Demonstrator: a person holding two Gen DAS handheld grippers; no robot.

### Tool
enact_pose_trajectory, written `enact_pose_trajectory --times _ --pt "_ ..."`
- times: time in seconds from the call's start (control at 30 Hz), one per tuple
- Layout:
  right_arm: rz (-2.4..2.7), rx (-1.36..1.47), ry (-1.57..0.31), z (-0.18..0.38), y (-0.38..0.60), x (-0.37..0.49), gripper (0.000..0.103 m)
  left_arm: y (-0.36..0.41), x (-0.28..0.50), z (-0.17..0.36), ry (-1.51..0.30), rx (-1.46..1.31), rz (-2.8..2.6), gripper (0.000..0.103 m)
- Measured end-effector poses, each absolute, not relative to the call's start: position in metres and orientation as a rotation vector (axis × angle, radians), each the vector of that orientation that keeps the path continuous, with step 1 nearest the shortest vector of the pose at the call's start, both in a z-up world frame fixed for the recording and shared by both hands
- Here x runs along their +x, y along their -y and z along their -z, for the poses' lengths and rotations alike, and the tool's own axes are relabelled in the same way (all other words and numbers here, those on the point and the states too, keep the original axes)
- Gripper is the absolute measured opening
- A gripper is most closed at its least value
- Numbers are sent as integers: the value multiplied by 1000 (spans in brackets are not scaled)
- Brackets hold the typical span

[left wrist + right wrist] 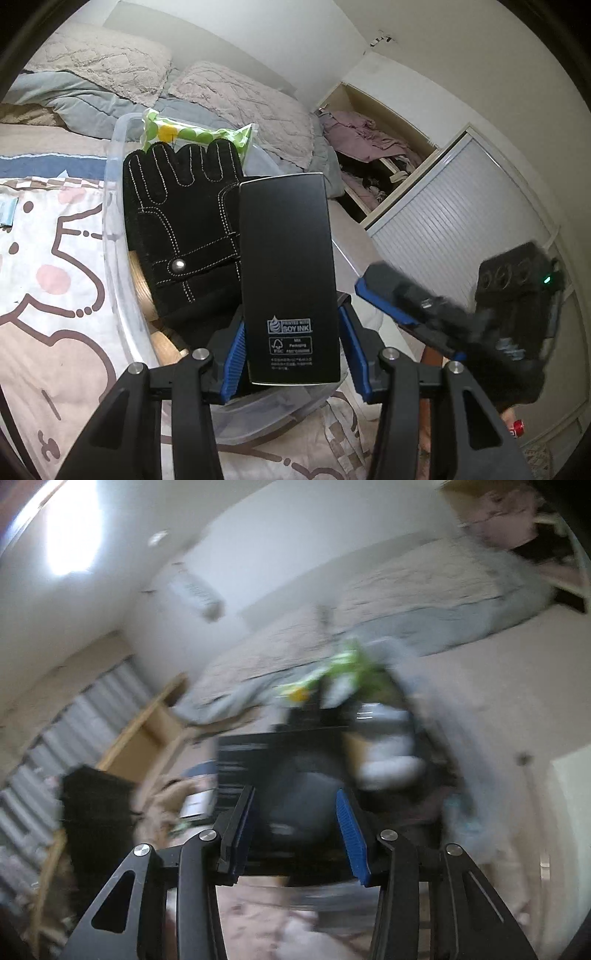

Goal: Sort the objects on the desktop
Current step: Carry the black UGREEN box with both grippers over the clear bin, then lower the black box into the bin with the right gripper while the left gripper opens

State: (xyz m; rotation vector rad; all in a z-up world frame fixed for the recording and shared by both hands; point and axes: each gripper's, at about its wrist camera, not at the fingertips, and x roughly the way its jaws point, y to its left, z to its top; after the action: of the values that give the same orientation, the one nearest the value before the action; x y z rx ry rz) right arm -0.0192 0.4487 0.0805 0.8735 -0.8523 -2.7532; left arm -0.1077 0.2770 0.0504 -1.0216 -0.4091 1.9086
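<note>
In the left wrist view my left gripper holds a flat black box printed "SOY INK" between its blue pads, over a clear plastic bin. The bin holds a black stitched glove, a green dotted packet and wooden pieces. My right gripper shows at the right of that view, blurred. The right wrist view is badly blurred: the right gripper is open with nothing gripped, and the black box and green packet lie ahead.
The bin sits on a bed with a cartoon-print sheet. Pillows and a grey-blue duvet lie at the back. An open wardrobe with clothes and a ribbed sliding door stand to the right.
</note>
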Motion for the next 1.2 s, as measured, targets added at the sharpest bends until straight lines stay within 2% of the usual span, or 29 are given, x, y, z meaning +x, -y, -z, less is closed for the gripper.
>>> enact_pose_trajectory --times 0.03,0.07,0.1,0.17,0.27,0.37,0.5,0.8,0.87,0.93,1.17,1.2 --pt "2724 885 863 -82 -444 -25 41 -276 -108 -50 411 -1028 -1910 49" --pt "2718 898 860 -84 -440 -29 41 -275 -107 -51 405 -1033 -1923 56" --pt "2719 915 853 -84 -437 -33 41 -272 -106 -53 397 -1033 -1947 74" --pt "2720 960 851 -81 -433 -41 41 -261 -101 -60 392 -996 -2000 91" --pt "2685 1010 901 -70 -433 -51 41 -244 -98 -70 379 -940 -2048 92" --pt "2682 1071 872 -63 -425 -56 37 -225 -96 -79 368 -893 -2098 92" --pt "2626 1171 857 -51 -413 -60 19 -201 -98 -76 388 -886 -2130 92" --pt "2944 996 703 -98 -422 -17 20 -168 -100 -48 418 -949 -2143 92" --pt "2966 1036 708 -95 -431 -16 23 -163 -101 -43 437 -957 -2139 92" --pt "2920 1099 716 -87 -433 -19 32 -157 -100 -38 453 -967 -2132 92" --pt "2872 1244 584 -65 -404 -40 33 -140 -96 -31 448 -974 -2153 92" --pt "2883 1267 551 -64 -399 -42 37 -137 -96 -30 446 -973 -2158 92"
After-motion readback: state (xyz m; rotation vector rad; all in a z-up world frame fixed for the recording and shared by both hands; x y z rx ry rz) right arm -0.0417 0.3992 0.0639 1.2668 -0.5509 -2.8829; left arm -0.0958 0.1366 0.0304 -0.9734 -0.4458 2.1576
